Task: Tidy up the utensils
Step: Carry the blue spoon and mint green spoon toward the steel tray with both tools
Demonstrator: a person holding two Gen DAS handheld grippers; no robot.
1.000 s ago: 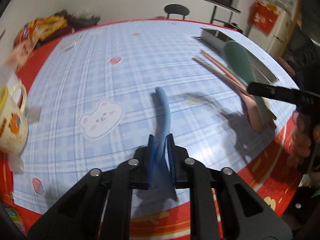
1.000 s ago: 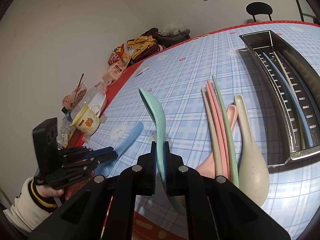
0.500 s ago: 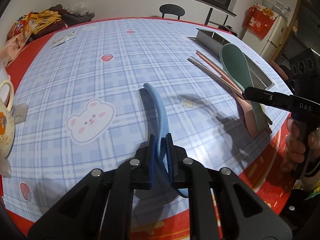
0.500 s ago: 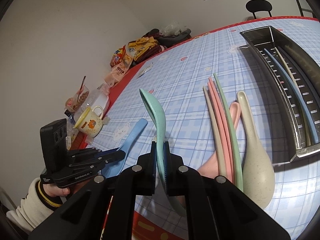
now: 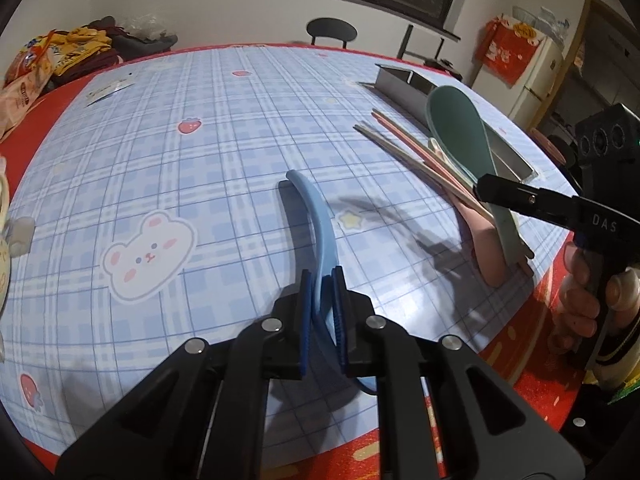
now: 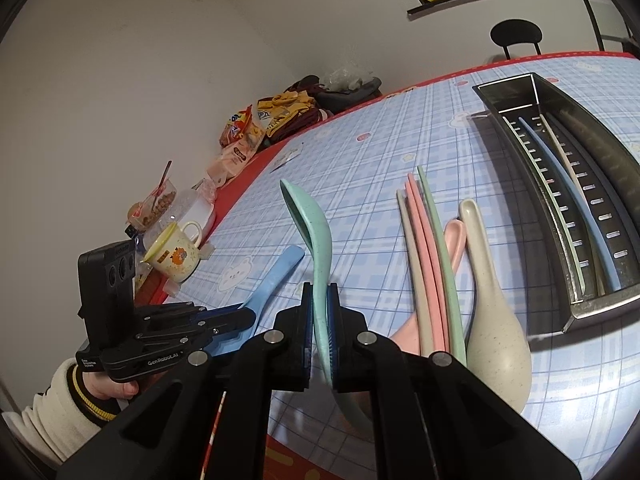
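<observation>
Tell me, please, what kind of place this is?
Probably a home dining room: a round table under a plaid cartoon tablecloth, a chair behind it, a fridge by the doorway, snack bags on the table's edge.

The mug [image 5: 3,240] is cut off by the left edge.

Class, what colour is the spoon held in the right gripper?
Mint green spoon; the right wrist view shows it best.
</observation>
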